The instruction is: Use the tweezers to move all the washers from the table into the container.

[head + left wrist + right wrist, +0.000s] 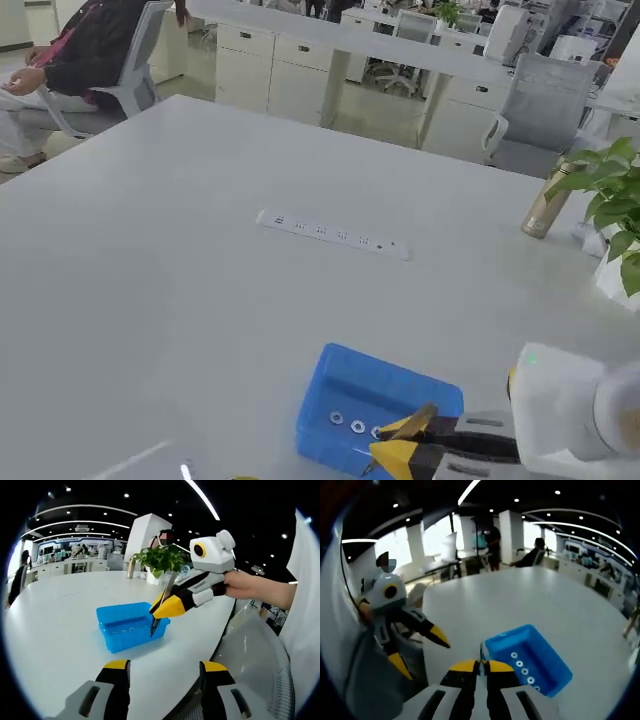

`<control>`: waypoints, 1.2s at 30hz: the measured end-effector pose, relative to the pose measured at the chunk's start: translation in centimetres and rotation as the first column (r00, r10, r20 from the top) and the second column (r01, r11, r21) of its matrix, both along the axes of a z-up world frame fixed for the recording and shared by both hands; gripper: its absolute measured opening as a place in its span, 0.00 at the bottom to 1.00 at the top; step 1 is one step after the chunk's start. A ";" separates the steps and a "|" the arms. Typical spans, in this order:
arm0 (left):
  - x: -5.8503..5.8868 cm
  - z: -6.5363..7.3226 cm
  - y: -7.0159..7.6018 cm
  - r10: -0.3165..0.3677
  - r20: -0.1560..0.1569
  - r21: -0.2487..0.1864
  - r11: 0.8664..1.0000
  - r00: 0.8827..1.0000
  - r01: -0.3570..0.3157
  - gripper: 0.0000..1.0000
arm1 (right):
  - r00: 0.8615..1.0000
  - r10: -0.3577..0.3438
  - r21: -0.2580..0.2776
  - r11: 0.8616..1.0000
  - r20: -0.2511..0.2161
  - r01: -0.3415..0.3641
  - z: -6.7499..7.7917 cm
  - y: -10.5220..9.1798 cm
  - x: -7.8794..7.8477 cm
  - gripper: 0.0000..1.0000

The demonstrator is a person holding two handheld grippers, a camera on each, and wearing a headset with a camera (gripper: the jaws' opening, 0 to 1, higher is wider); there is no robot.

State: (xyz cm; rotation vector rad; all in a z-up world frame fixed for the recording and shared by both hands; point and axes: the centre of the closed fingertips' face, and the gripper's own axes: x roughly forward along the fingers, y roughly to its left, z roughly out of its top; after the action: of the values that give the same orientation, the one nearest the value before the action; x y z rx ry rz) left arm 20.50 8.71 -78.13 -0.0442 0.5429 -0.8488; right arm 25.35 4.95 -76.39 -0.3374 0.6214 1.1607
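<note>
White table (200, 250): the work surface, running from 6 o'clock to 12 o'clock in the head view.

Blue container (345, 375): an open rectangular tray at 6 o'clock in the head view. In the right gripper view it lies at 2 o'clock from that gripper's jaws, with its long axis running from 10 o'clock to 4 o'clock.

Right gripper (405, 438): the nearer of the two, reaching over the container from 4 o'clock. Its jaws are pressed together on the tweezers.

Left gripper (165, 667): jaws spread wide and holding nothing. It stands off from the container, which sits at 12 o'clock from it.

Tweezers (154, 625): in the left gripper view the long axis slants from 1 o'clock down to 7 o'clock, and the tips come down at the container's corner nearest the right gripper. Whether the tips carry a washer is too small to tell.

Washers (525, 671): a row of small rings on the container floor, aligned with its long axis. Whether any are left on the table cannot be told.

Judgement: the coming move depends on the tips being inside the rim, so the right gripper would make it.
</note>
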 end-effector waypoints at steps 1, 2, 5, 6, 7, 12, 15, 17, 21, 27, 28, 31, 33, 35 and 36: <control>0.0 0.0 0.0 -0.006 -0.003 -0.005 1.000 1.000 0.006 0.53 | 1.000 0.003 -0.006 1.000 0.001 -0.003 -0.1 -0.1 -0.2 0.03; -0.1 0.0 -0.2 -0.019 -0.015 -0.011 1.000 1.000 0.019 0.52 | 1.000 0.010 -0.021 1.000 -0.001 -0.010 -0.5 -0.3 -0.8 0.03; 0.0 0.2 -0.3 -0.044 -0.019 -0.003 0.999 0.999 0.044 0.51 | 0.999 0.027 -0.038 0.999 -0.017 -0.028 -1.7 -0.7 -2.0 0.03; 0.1 0.6 -0.4 -0.063 -0.006 0.001 0.998 0.998 0.063 0.49 | 0.999 0.025 -0.042 0.999 -0.024 -0.026 -2.2 -0.9 -2.3 0.03; 0.1 0.9 -0.6 -0.081 0.010 0.002 0.997 0.997 0.081 0.46 | 0.999 0.028 -0.046 0.999 -0.030 -0.029 -2.6 -1.0 -2.6 0.03; -0.2 2.4 -1.3 -0.170 0.004 0.020 0.985 0.985 0.170 0.23 | 0.997 0.071 -0.100 0.992 -0.019 -0.072 -3.9 -1.4 -4.2 0.03; -0.2 3.4 -2.0 -0.210 -0.002 0.009 0.978 0.978 0.210 0.23 | 0.992 0.122 -0.125 0.985 -0.015 -0.123 -4.4 -1.2 -5.3 0.03; -0.6 4.0 -2.6 -0.257 -0.002 0.004 0.966 0.966 0.257 0.23 | 0.986 0.168 -0.145 0.975 -0.007 -0.167 -4.7 -1.0 -5.9 0.03; -1.4 4.6 -3.5 -0.350 0.021 0.035 0.936 0.936 0.349 0.11 | 0.960 0.280 -0.213 0.939 0.019 -0.269 -5.1 -0.7 -7.2 0.03; -2.9 4.7 -4.6 -0.441 0.005 0.058 0.896 0.898 0.440 0.09 | 0.928 0.373 -0.235 0.903 0.017 -0.359 -5.2 0.0 -8.6 0.03; -3.4 4.6 -4.7 -0.472 0.000 0.069 0.880 0.882 0.471 0.10 | 0.925 0.381 -0.239 0.899 0.013 -0.367 -5.3 0.1 -8.7 0.03; -4.2 4.7 -5.0 -0.504 -0.012 0.071 0.861 0.864 0.504 0.09 | 0.917 0.398 -0.254 0.889 0.017 -0.381 -5.4 0.1 -8.8 0.03; -4.2 4.8 -5.1 -0.502 -0.003 0.086 0.861 0.865 0.501 0.09 | 0.912 0.410 -0.267 0.881 0.019 -0.391 -5.6 0.1 -8.9 0.03; -4.2 4.7 -5.2 -0.505 -0.005 0.093 0.859 0.863 0.503 0.09 | 0.907 0.421 -0.277 0.874 0.020 -0.400 -5.6 0.1 -9.0 0.03; -4.2 4.7 -5.2 -0.504 -0.004 0.095 0.860 0.864 0.502 0.08 | 0.906 0.423 -0.280 0.872 0.021 -0.401 -5.6 0.1 -9.0 0.03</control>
State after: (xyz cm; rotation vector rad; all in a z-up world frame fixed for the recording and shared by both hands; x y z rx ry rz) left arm 16.33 3.50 -73.41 0.2021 0.5832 -1.3339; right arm 16.35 5.03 -81.98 -0.7778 0.6551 1.4647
